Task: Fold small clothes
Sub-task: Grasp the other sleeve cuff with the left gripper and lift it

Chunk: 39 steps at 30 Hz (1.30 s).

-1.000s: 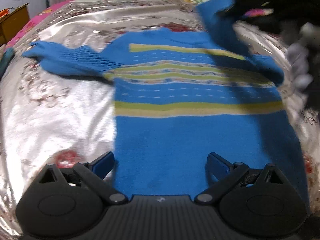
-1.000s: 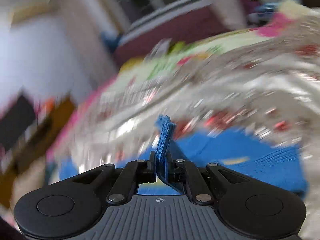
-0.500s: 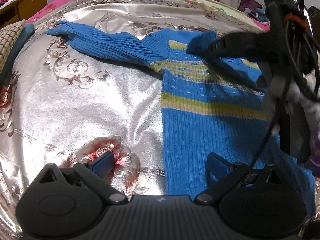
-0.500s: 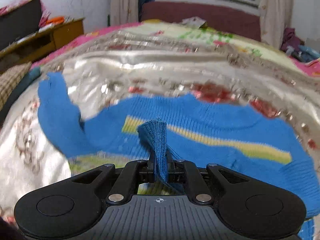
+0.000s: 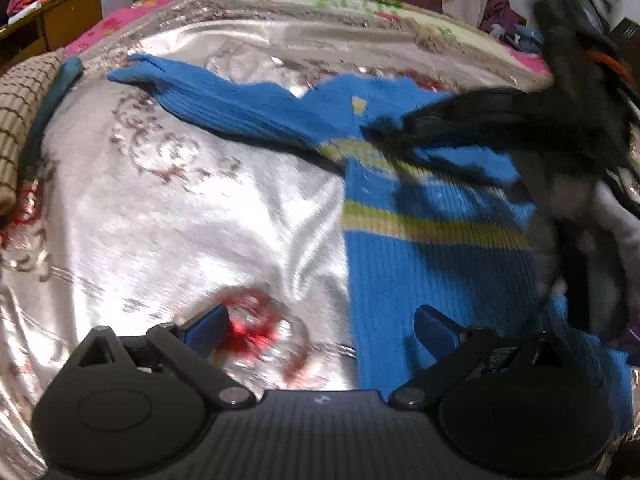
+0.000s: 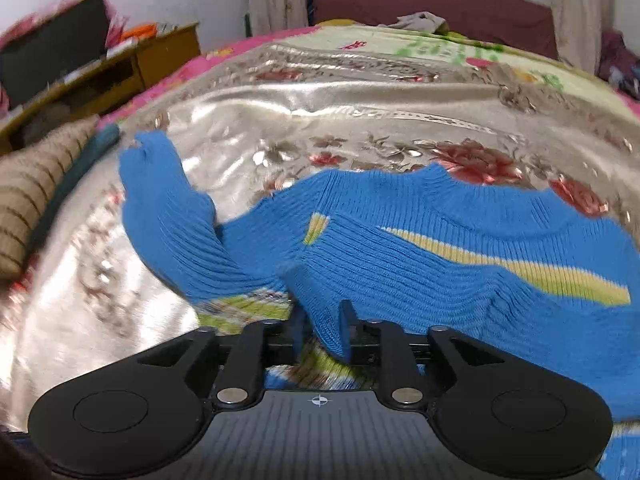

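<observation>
A small blue sweater (image 5: 420,248) with yellow-green stripes lies on a shiny silver bedspread (image 5: 180,220). Its left sleeve (image 5: 224,96) stretches out to the left. Its right sleeve (image 6: 400,280) is folded across the chest. My right gripper (image 6: 320,316) sits low over the chest with its jaws slightly apart, and the sleeve cuff lies loose between them. It shows blurred in the left wrist view (image 5: 460,120). My left gripper (image 5: 320,320) is open and empty above the sweater's lower left edge.
A checked brown cushion (image 5: 24,128) and a teal cloth lie at the bed's left edge. A wooden desk (image 6: 120,68) stands left of the bed. A dark red headboard (image 6: 420,4) is at the far end.
My right gripper has carried the right sleeve across the chest, lowered it and opened its jaws off the cuff. My left gripper has shifted left, off the sweater's middle.
</observation>
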Motion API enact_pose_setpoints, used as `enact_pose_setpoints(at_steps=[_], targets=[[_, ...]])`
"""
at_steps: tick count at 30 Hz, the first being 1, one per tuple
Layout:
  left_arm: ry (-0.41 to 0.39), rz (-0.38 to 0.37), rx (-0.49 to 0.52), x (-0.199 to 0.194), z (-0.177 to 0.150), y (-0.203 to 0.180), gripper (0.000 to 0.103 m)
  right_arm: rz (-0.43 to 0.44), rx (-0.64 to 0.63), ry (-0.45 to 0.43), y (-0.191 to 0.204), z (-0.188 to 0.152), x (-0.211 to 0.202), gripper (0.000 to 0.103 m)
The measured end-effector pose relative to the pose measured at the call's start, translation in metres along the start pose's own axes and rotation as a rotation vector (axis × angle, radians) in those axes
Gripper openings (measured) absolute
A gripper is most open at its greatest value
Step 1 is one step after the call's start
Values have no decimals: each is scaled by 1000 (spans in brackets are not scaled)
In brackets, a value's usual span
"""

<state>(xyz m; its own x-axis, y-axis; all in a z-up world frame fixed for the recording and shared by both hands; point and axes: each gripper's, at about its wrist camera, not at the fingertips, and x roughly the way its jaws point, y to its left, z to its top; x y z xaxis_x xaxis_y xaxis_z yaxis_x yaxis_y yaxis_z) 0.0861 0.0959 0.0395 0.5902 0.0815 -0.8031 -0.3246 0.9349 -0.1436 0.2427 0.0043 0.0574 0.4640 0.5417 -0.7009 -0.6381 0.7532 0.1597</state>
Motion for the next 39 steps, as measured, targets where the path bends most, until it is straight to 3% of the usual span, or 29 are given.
enact_pose_setpoints(at_steps=[5, 12, 15, 19, 25, 27, 29, 33, 37, 39], targets=[[-95, 64, -44, -15, 18, 32, 103, 38, 89, -59, -3, -19, -40, 34], [-176, 176, -199, -10, 83, 103, 103, 102, 218, -75, -4, -61, -77, 34], [-197, 232, -213, 0, 108, 124, 102, 133, 268, -85, -3, -77, -81, 34], [-172, 251, -268, 26, 145, 149, 102, 155, 306, -78, -5, -93, -71, 35], [-133, 207, -410, 69, 180, 182, 84, 245, 433, -57, -24, -113, -53, 35], [-121, 205, -434, 80, 185, 186, 73, 272, 467, -69, -30, -117, -51, 34], [-113, 218, -472, 91, 188, 191, 68, 304, 506, -76, -36, -121, -48, 34], [-143, 238, -515, 96, 192, 192, 65, 353, 540, -83, -45, -126, -45, 34], [-174, 213, -573, 99, 196, 195, 64, 368, 536, -89, -46, -127, -45, 34], [-177, 233, -583, 103, 199, 194, 53, 372, 537, -90, -46, -128, -46, 34]])
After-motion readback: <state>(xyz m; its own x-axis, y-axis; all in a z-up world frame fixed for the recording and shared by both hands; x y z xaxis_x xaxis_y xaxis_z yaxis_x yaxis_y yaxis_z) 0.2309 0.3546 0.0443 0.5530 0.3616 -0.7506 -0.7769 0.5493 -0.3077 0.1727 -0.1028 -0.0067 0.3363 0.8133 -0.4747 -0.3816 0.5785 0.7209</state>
